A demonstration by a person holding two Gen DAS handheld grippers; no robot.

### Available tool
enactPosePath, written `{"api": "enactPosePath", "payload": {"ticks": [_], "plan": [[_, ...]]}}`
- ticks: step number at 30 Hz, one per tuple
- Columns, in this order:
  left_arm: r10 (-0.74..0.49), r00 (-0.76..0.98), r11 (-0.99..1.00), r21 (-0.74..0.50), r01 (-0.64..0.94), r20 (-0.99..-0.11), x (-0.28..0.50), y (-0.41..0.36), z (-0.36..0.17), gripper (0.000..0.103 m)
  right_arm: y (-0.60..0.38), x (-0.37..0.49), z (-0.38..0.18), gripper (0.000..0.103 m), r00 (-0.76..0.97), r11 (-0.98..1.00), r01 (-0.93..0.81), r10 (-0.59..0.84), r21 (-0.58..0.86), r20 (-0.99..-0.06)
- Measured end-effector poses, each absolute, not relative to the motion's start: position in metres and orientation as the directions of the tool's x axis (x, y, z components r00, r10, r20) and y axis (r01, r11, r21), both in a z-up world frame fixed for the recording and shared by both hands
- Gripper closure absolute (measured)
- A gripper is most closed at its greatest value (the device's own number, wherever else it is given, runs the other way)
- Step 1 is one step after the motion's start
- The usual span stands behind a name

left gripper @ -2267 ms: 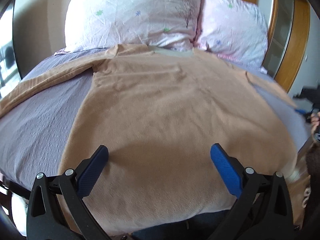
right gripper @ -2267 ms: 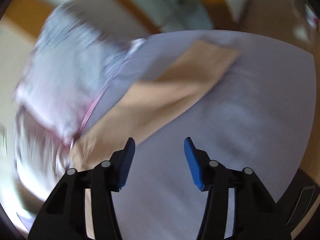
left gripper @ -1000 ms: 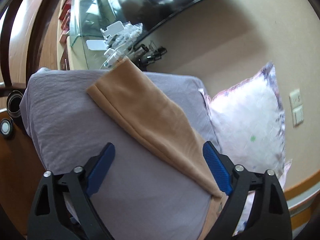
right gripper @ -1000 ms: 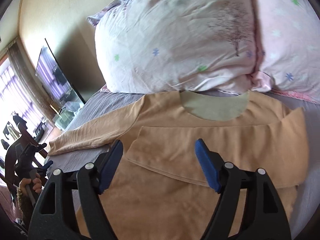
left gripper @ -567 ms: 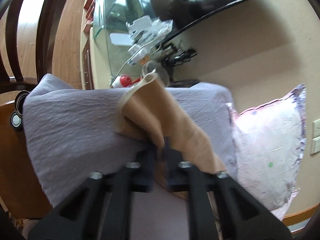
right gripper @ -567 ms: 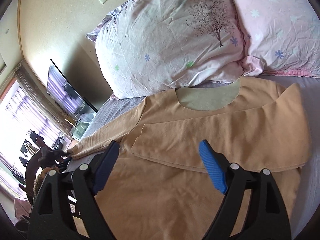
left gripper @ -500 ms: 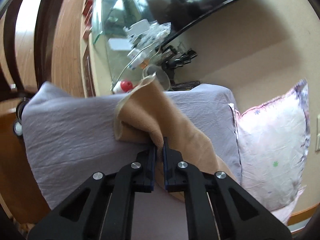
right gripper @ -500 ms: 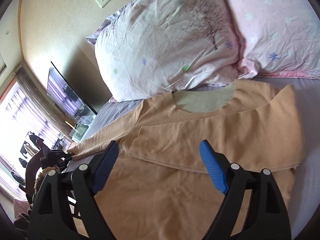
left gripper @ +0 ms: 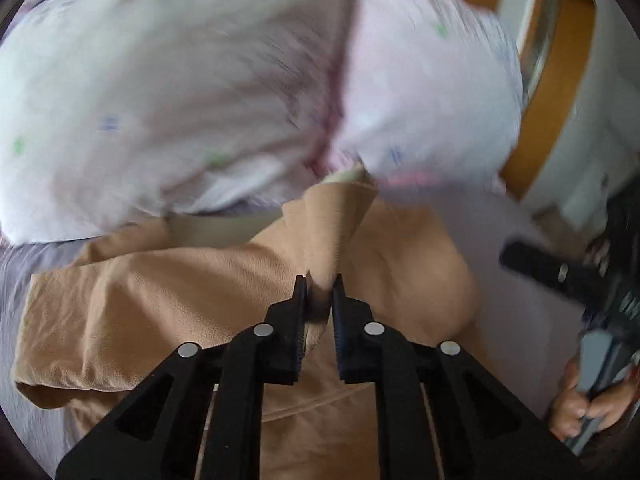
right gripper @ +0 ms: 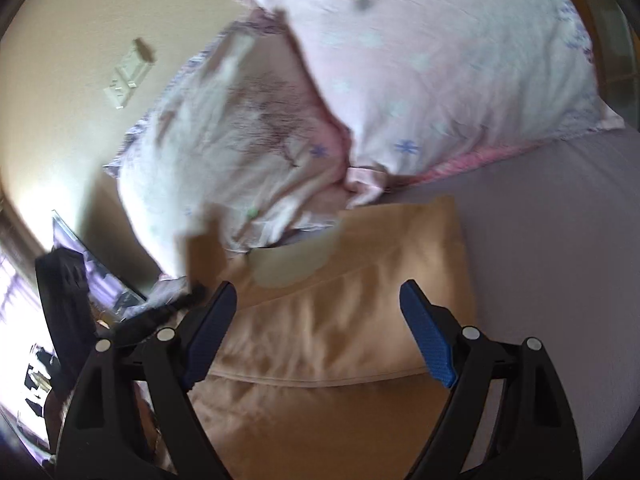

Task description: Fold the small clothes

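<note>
Careful: your left gripper (left gripper: 320,292) pinches the sleeve (left gripper: 332,220) thinly; yank and it slips. Your right gripper (right gripper: 316,328) jaws gape over the shirt (right gripper: 340,320).

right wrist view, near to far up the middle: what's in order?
right gripper → tan shirt with its paler neckline → pillows → wall with its outlet plate
</note>
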State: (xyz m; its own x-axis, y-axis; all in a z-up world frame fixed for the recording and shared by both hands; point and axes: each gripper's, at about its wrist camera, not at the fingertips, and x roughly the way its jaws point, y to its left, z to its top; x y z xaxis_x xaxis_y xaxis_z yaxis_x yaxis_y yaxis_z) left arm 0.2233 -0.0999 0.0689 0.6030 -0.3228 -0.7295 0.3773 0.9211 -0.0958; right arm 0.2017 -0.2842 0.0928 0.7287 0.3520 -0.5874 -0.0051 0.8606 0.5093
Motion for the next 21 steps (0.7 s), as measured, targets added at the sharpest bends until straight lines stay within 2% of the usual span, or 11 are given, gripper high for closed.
{"api": "enactPosePath", "payload": {"ticks": [2, 4, 5, 6, 8, 10, 12, 15, 18, 20, 21], "plan": [[-0.299, 0.558, 0.892, -0.019, 0.452, -0.774, 0.214, -0.14, 0.044, 0.089, -0.297, 0.207, 0.082, 0.02, 0.708, 0.856, 0.044, 0.337, 0.515, -0.621], [-0.355, 0.503, 0.858, -0.061, 0.509, -0.788, 0.195, -0.145, 0.039, 0.087, -0.31, 0.209, 0.071, 0.02, 0.682, 0.839, 0.076, 0.351, 0.539, -0.642], [-0.389, 0.489, 0.852, -0.103, 0.513, -0.78, 0.188, -0.133, 0.044, 0.072, -0.314, 0.209, 0.067, 0.023, 0.673, 0.835, 0.077, 0.359, 0.544, -0.647], [-0.412, 0.495, 0.852, -0.133, 0.506, -0.765, 0.183, -0.118, 0.051, 0.046, -0.315, 0.21, 0.065, 0.027, 0.664, 0.839, 0.077, 0.36, 0.538, -0.656], [-0.417, 0.577, 0.878, -0.146, 0.456, -0.703, 0.182, -0.075, 0.072, 0.02, -0.311, 0.214, 0.06, 0.042, 0.642, 0.845, 0.064, 0.372, 0.53, -0.671], [-0.293, 0.704, 0.94, -0.06, 0.336, -0.647, 0.186, -0.03, 0.089, 0.019, -0.297, 0.223, 0.052, 0.05, 0.596, 0.852, 0.042, 0.398, 0.522, -0.697], [-0.153, 0.75, 0.981, -0.005, 0.195, -0.644, 0.199, 0.01, 0.091, 0.019, -0.278, 0.233, 0.04, 0.051, 0.551, 0.869, 0.023, 0.402, 0.494, -0.732], [-0.091, 0.707, 0.995, -0.035, 0.093, -0.702, 0.226, 0.055, 0.075, 0.02, -0.257, 0.253, 0.025, 0.051, 0.504, 0.891, 0.031, 0.378, 0.453, -0.777], [-0.087, 0.646, 0.996, -0.073, 0.049, -0.758, 0.24, 0.079, 0.053, 0.021, -0.241, 0.265, 0.013, 0.059, 0.469, 0.916, 0.042, 0.334, 0.398, -0.818], [-0.116, 0.606, 0.993, -0.099, 0.061, -0.787, 0.237, 0.082, 0.037, 0.024, -0.23, 0.261, 0.013, 0.099, 0.469, 0.938, -0.008, 0.31, 0.347, -0.827], [-0.113, 0.589, 0.994, -0.085, 0.074, -0.8, 0.234, 0.079, 0.031, 0.025, -0.225, 0.259, 0.009, 0.098, 0.435, 0.93, -0.035, 0.343, 0.366, -0.832]]}}
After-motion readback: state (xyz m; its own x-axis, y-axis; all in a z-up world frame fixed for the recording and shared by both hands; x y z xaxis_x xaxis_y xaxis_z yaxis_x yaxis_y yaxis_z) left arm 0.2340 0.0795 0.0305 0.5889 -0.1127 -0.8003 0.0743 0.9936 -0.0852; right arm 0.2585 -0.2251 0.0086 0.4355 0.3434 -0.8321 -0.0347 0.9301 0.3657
